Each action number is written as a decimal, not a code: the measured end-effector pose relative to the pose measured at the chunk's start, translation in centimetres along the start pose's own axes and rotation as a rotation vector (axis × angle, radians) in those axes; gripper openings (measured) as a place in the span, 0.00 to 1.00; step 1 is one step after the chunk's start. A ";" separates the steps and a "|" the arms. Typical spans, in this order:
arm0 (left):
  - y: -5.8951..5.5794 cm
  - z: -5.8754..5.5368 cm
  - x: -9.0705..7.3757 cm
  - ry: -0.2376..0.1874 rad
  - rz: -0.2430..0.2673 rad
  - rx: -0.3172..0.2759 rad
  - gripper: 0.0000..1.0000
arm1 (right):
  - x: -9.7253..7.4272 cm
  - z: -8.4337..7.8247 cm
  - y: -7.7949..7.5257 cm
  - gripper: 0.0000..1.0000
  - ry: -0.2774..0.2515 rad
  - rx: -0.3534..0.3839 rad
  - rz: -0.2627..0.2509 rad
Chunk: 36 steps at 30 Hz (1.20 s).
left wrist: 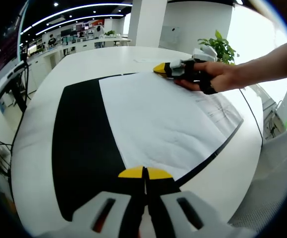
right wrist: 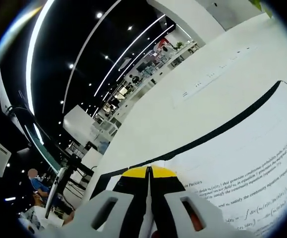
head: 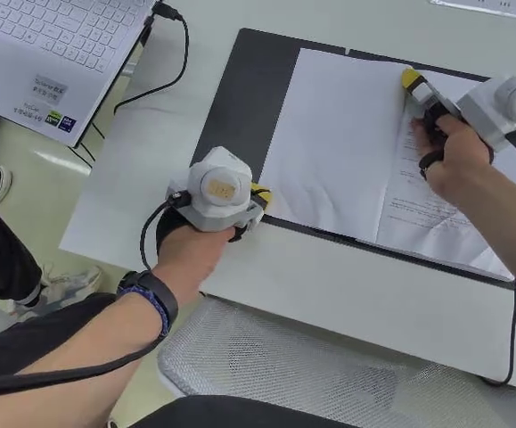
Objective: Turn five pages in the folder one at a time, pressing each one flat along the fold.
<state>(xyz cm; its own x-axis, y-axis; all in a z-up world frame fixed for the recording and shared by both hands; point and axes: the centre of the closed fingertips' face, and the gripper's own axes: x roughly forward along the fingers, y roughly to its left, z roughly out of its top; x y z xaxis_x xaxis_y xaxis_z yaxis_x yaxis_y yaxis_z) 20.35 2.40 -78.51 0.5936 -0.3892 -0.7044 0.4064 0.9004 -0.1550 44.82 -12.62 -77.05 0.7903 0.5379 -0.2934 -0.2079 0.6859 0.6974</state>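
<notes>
Folder (head: 240,98) lies open on the white table (head: 347,294), from the centre to the upper right of the head view, with its black inner cover bare at the left. A blank page (head: 338,143) lies flat across the middle, and a printed page (head: 427,214) lies to its right. The left tool (head: 259,196), jaws clenched tip to tip, sits at the folder's lower left edge, just beside the blank page's lower corner. The right tool (head: 411,78), yellow tips closed together, rests on the paper at the top of the fold between the two pages.

The left gripper view adds the full sweep of the blank page up to the right tool, and a plant (left wrist: 217,44) beyond the table's far edge. The right gripper view adds legible print beneath its tips, the folder's black border just ahead, and bare table beyond.

The head view adds a laptop (head: 53,53) at the upper left, a black cable (head: 164,71) looping between it and the folder, and a mesh chair seat (head: 266,366) at the bottom. Bare table borders the folder below and to the left.
</notes>
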 end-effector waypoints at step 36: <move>-0.2 0.4 -0.2 -0.002 -0.007 0.011 0.00 | -1.2 -1.7 1.3 0.00 0.097 -0.062 0.087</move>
<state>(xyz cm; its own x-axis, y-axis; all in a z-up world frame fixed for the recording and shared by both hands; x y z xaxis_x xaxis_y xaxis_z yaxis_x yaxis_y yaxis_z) 20.42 2.26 -78.03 0.5920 -0.3960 -0.7019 0.4181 0.8955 -0.1526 42.57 -11.52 -76.92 0.7089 0.6396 -0.2974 -0.3110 0.6618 0.6821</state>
